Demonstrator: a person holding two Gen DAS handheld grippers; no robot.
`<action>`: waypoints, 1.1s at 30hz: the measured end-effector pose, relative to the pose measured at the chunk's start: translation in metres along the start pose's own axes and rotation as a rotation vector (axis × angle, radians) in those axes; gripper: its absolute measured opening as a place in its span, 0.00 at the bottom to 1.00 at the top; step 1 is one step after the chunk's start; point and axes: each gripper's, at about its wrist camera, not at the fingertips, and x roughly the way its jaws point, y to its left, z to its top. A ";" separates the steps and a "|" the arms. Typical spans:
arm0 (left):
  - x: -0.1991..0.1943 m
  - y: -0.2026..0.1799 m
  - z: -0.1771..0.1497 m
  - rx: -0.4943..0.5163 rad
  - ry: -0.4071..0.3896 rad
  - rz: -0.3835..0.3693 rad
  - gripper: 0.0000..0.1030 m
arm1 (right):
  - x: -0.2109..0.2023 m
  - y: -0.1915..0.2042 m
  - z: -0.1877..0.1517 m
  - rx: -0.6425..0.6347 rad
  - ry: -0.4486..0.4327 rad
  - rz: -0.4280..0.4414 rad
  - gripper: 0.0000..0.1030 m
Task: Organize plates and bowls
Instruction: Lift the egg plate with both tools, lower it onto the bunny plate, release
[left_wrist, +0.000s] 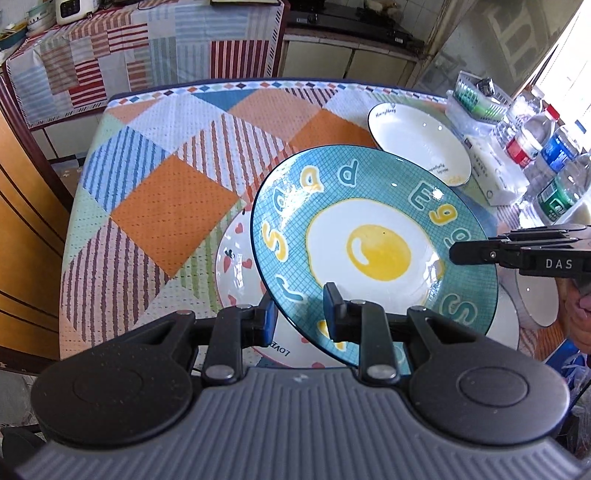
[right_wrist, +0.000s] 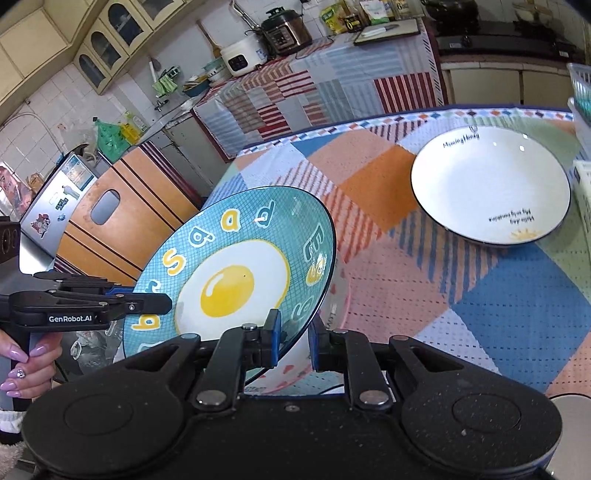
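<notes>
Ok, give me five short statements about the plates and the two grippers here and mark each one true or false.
1. Both grippers are clamped on the rim of the teal egg plate. True: the left gripper and the right gripper each pinch its edge.
2. The egg plate lies flat on the tablecloth. False: it is tilted and held off the cloth.
3. A heart-patterned plate sits under the egg plate. True.
4. The white plate with the dark rim is stacked on the egg plate. False: it sits alone on the cloth, further back.
5. The white plate holds food. False: it is empty.
</notes>
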 end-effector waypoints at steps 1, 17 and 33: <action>0.004 0.001 0.001 -0.003 0.010 0.001 0.23 | 0.004 -0.003 -0.001 0.003 0.006 0.002 0.19; 0.041 0.020 -0.002 -0.060 0.149 0.014 0.25 | 0.043 -0.012 -0.008 0.004 0.106 -0.019 0.19; 0.055 0.011 0.000 0.003 0.172 0.102 0.27 | 0.054 0.004 -0.006 -0.056 0.133 -0.143 0.21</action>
